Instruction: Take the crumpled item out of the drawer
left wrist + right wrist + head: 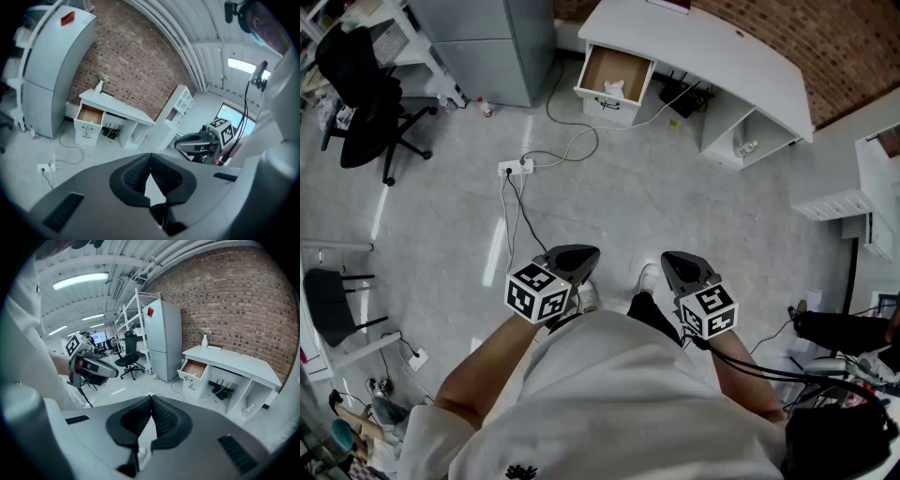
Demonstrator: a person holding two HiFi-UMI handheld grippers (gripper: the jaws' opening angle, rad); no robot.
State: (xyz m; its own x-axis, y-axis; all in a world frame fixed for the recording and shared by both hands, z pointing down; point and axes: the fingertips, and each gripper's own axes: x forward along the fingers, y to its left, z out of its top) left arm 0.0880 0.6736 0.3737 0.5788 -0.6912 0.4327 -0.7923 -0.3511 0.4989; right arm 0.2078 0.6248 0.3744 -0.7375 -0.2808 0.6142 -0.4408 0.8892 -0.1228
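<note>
Rough brick wall [234, 296], smooth white desk [712, 47], drawer [605, 66] looks like bare wood inside, floor's [628, 187] a glossy grey.

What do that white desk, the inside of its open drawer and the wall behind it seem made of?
The desk: likely painted or laminated board; smooth, even matte white. The drawer inside: bare wood or fibreboard, by its flat brown tone; which, unclear. The wall: exposed red brick, mortar lines visible.

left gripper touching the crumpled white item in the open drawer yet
Apart. The head view shows the left gripper near the person's body, with grey floor between it and the crumpled white item in the open drawer.
</note>
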